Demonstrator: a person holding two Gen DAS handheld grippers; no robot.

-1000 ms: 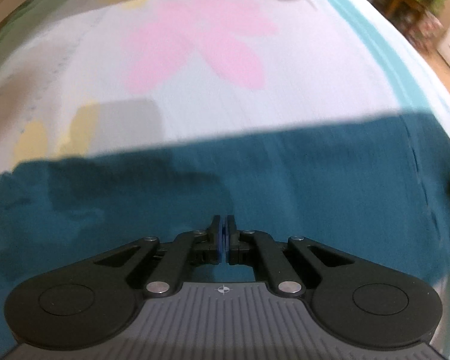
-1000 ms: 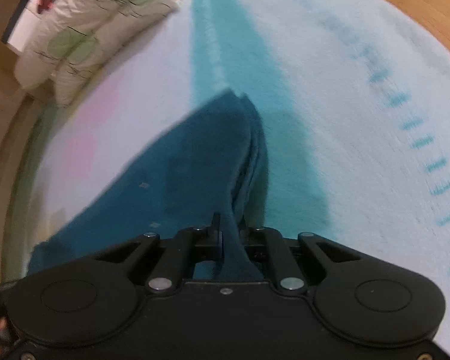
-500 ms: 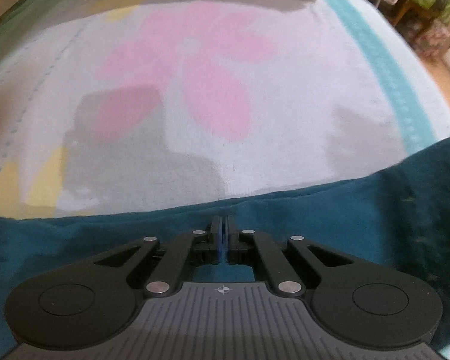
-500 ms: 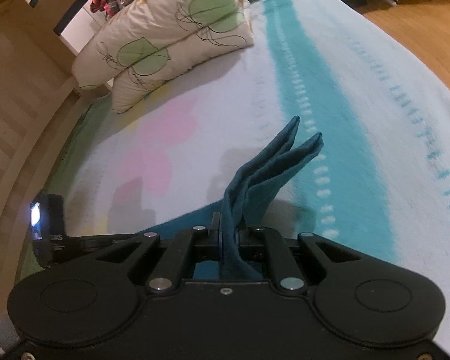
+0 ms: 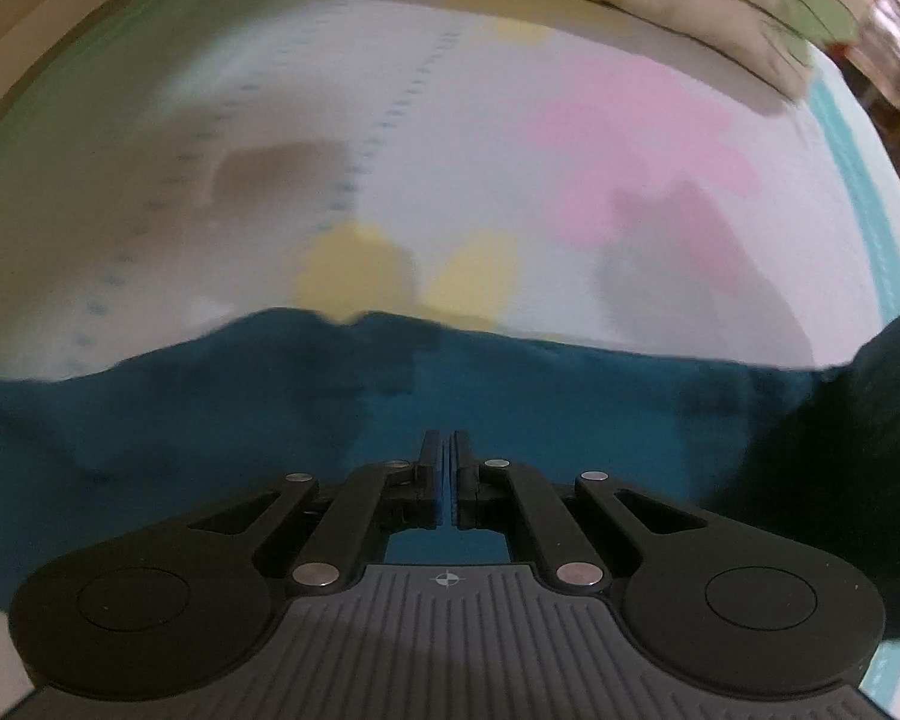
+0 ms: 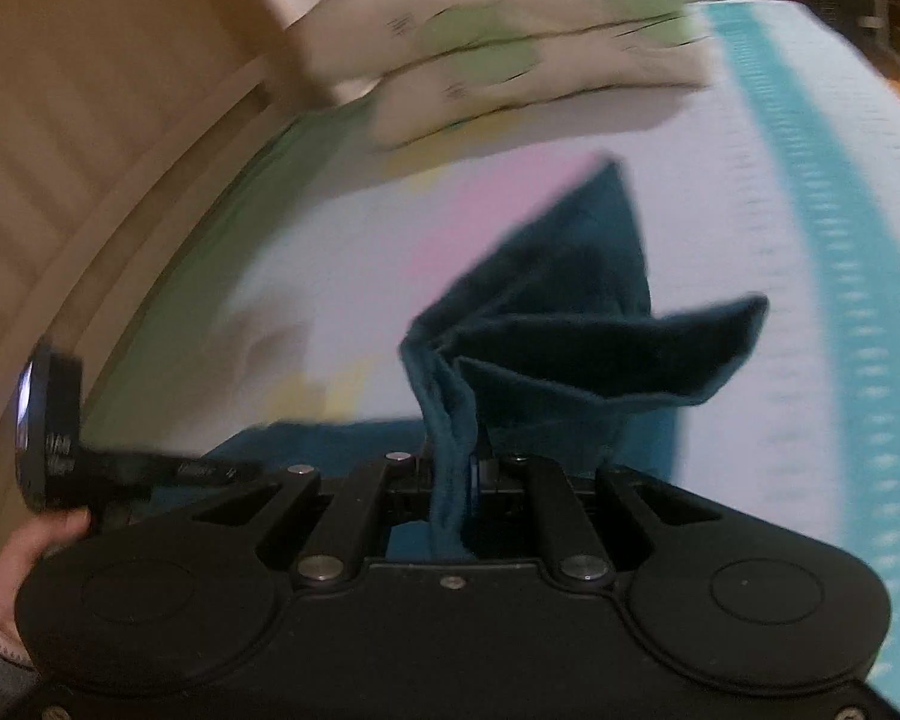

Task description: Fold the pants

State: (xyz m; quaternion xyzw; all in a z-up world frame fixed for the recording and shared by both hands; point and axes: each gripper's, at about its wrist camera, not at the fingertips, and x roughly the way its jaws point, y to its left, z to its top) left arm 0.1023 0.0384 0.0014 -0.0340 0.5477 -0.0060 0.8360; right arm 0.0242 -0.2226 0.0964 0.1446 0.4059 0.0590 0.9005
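Note:
The teal pants [image 5: 510,396] lie spread across the bed below my left gripper [image 5: 448,450], whose jaws are closed with only a thin blue line between the pads; no cloth shows between them. My right gripper [image 6: 471,468] is shut on a bunched end of the pants [image 6: 570,324], which stands up from the jaws in loose folds above the bed. The rest of the pants [image 6: 306,438] lies flat behind it. The left gripper's handle [image 6: 48,426] shows at the left of the right wrist view.
The bedspread [image 5: 480,150] is white with pink and yellow flower shapes and a teal stripe [image 6: 810,192] along the right. Leaf-print pillows [image 6: 510,42] lie at the head. A wooden bed frame [image 6: 90,120] runs along the left.
The right gripper has lifted and carried the held pants end leftward, so the cloth now fans out higher. The left wrist view has swung left over the pants.

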